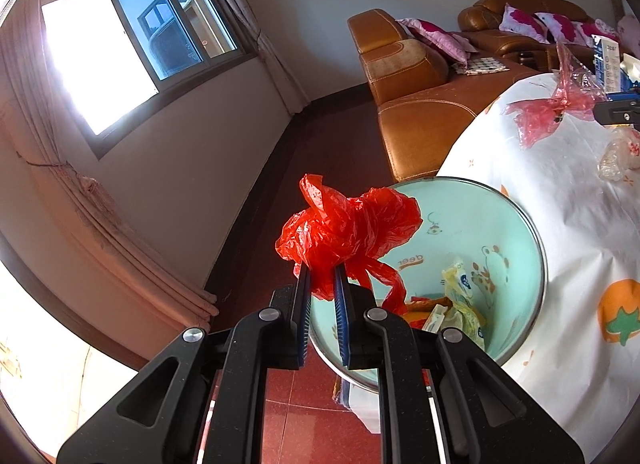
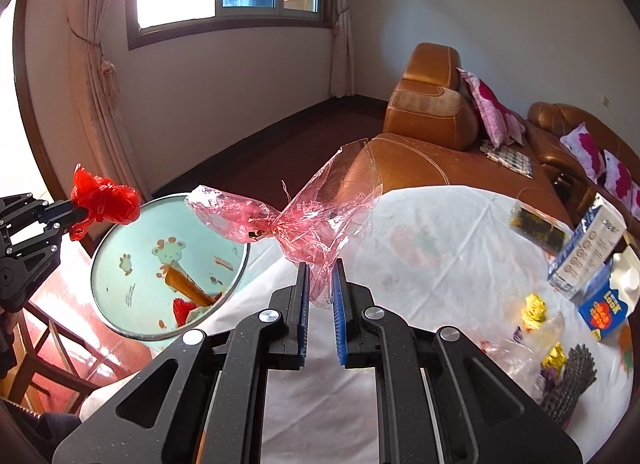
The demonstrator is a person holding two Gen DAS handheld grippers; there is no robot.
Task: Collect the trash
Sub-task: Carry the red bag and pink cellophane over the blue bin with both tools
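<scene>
Covering the bench (image 2: 420,264) is a white cloth printed with fruit, with a brown leather sofa (image 2: 432,135) beyond. Left hand-held gripper (image 1: 322,270) is clamped on a crumpled red plastic bag (image 1: 348,227) above the mint bin (image 1: 496,223); right hand-held gripper (image 2: 320,268) pinches a crinkled pink cellophane wrapper (image 2: 296,219) over the bench's left edge.

A table (image 2: 432,232) in a white fruit-print cloth carries two cartons (image 2: 588,248), gold foil wrappers (image 2: 535,307), clear plastic (image 2: 520,348) and a dark scrubber (image 2: 572,380)
</scene>
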